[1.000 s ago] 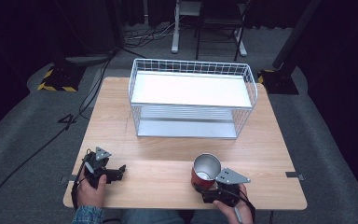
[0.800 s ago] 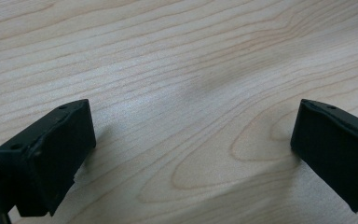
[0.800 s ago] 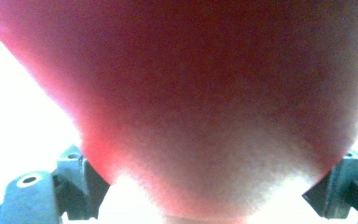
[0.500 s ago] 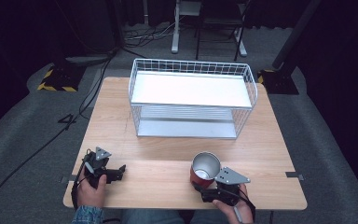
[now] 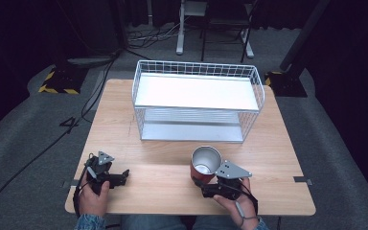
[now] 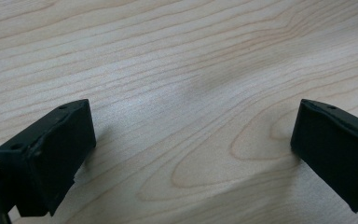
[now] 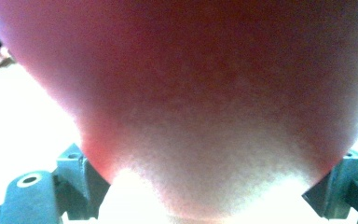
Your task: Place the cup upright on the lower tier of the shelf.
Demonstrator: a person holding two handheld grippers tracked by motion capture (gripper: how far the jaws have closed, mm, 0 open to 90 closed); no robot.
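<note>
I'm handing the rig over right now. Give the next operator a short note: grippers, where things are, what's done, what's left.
Right gripper: shut on the red cup, near the table's front edge.
Left gripper: open, holding nothing, low over bare wood at front left.
White wire rack: at the back of the table, both shelves bare.
Done: cup grasped.
Left: probably carry the cup to the rack, set it down, release.

Left claw (image 5: 122, 175) rests low, jaws spread wide; right claw (image 5: 202, 181) is clamped, hand (image 5: 232, 203) behind it.
</note>
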